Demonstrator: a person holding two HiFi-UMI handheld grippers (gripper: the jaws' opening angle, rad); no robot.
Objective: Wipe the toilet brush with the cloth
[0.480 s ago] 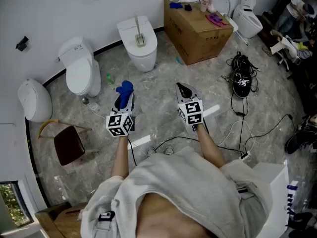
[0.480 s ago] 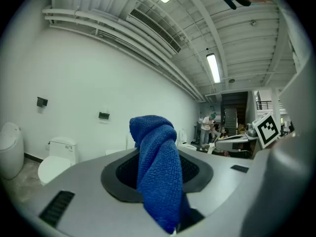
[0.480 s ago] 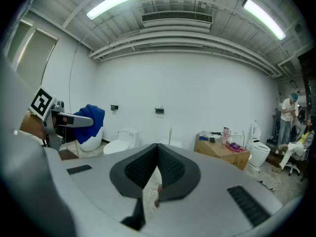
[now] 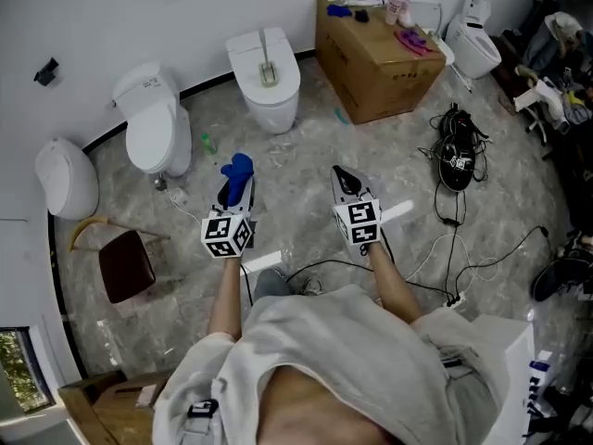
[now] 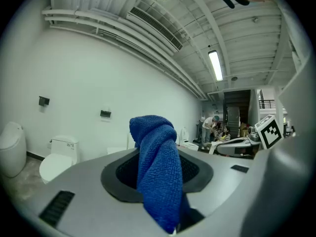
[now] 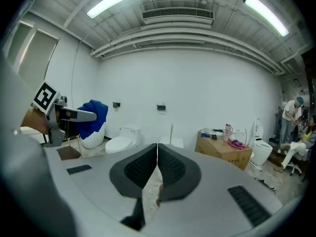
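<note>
Marble floor (image 4: 306,151), left tool (image 4: 233,185) clamped on blue cloth (image 4: 238,166), right tool (image 4: 341,174) closed — toilet brush (image 4: 267,63) well ahead

Nothing here can be read as a word, a brand or a number. The cardboard box (image 4: 375,44) by the wall has a little dark print on its side, and the tank of the white toilet (image 4: 148,89) bears a small dark mark, but both are too small to make out. The cubes on the left gripper (image 4: 234,178) and the right gripper (image 4: 342,174) carry only black-and-white square marker patterns, with no letters or digits, and they look the same where each cube shows in the other gripper's view.
</note>
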